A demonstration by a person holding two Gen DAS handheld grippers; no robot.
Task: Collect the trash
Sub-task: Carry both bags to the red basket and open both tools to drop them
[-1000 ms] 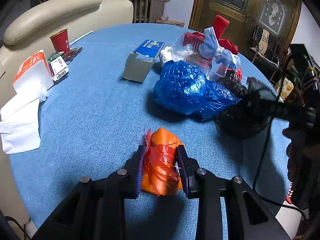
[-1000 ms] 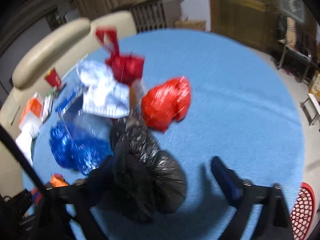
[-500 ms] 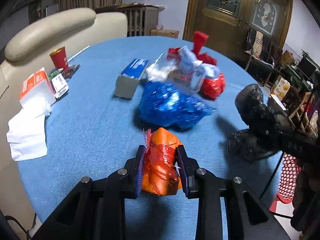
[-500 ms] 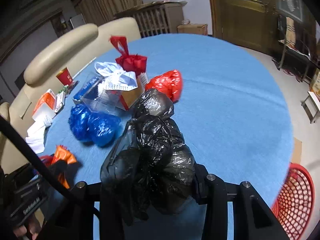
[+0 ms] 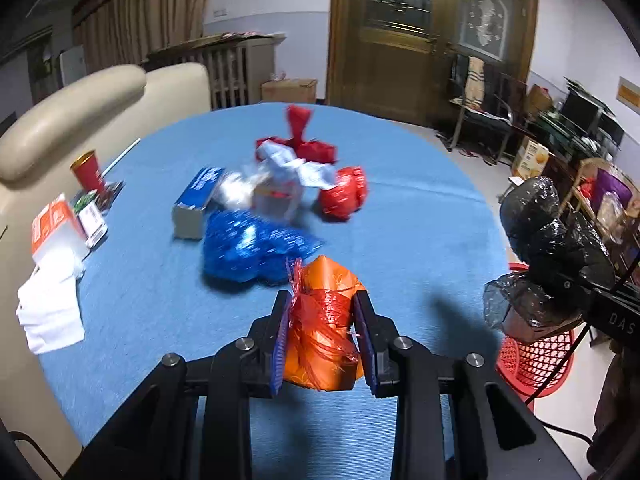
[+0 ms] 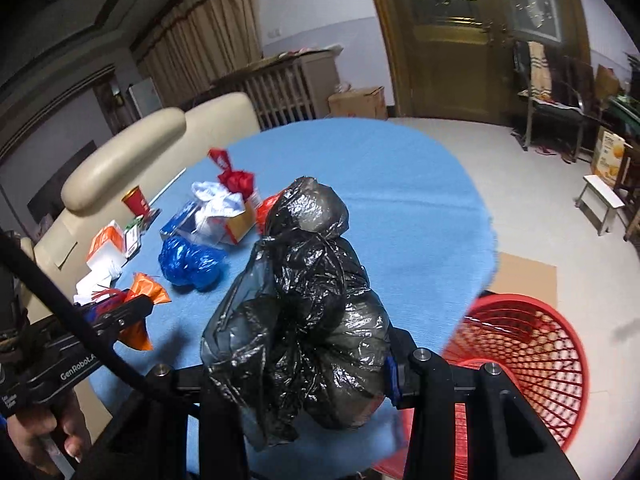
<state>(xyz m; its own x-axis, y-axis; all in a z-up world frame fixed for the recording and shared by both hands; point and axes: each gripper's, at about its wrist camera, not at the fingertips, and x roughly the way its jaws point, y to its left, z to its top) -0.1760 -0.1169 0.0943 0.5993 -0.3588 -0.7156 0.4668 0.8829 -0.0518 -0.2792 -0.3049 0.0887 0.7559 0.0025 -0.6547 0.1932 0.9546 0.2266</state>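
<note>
Up close, the left gripper [image 5: 323, 330] is clamped on a crumpled orange plastic bag tied with red film [image 5: 325, 320], its blue-edged pads pressing both sides so the bundle sits squeezed between them above the round table covered in blue cloth [image 5: 400, 216]. The right gripper [image 6: 296, 364] is closed around a lumpy black plastic trash bag [image 6: 308, 300], which bulges up and out of the jaws and hides most of the left finger; this bag is held off the table, near its edge and beside a red plastic mesh wastebasket [image 6: 528, 360] standing on the floor. In the left wrist view the same black bag [image 5: 548, 256] hangs at the right, over the basket [image 5: 532, 360]. Left on the cloth, clustered together, are a crinkled blue plastic bag [image 5: 248, 248], a small red plastic bag [image 5: 344, 196], a knotted red bag with white wrappers piled against it [image 5: 300, 148] and a blue-and-grey carton [image 5: 196, 200]. Well apart, toward the cream padded chair [image 5: 80, 108], stand a red paper cup [image 5: 88, 170], an orange-and-white box [image 5: 54, 228] and white tissue paper [image 5: 50, 308]. A person's hand [image 6: 44, 428] grips the left tool's handle at the lower left of the right wrist view.
</note>
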